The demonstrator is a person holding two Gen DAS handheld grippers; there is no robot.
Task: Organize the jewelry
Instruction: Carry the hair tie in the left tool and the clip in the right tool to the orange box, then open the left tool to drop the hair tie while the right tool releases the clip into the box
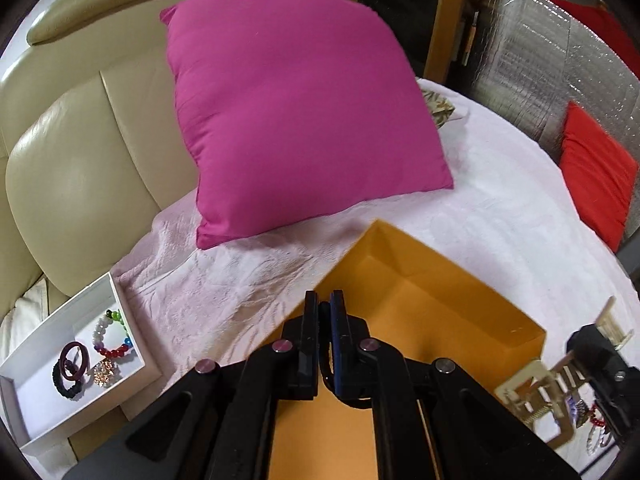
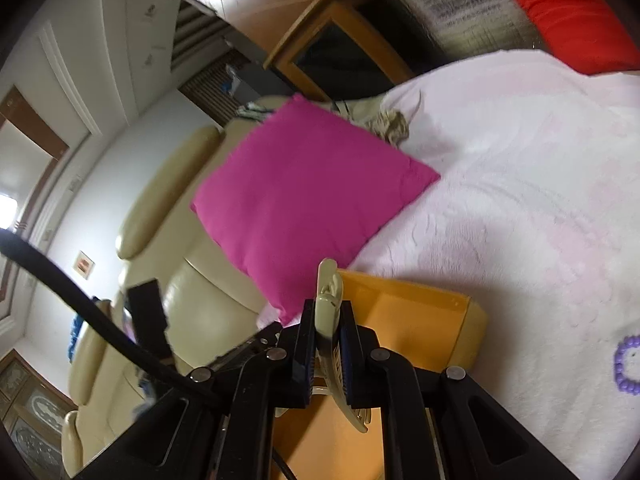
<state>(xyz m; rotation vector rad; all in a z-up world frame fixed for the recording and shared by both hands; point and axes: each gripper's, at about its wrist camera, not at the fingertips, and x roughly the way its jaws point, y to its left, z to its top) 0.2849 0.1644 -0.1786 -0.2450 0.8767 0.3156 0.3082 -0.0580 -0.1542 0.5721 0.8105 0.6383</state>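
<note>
Left gripper [image 1: 324,304] pinching black cord over orange box [image 1: 452,300]; right gripper [image 2: 327,320] clamping cream hair clip [image 2: 330,300]; white tray [image 1: 24,368] left.

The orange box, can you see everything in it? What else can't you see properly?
- Orange box: in the left wrist view the left tool hides its near floor.
- Black cord between the left tool's fingers: mostly hidden, so unidentifiable.
- Cream hair clip: in the right wrist view the right tool covers its middle.
- Purple bead bracelet: cut off by the right edge.
</note>
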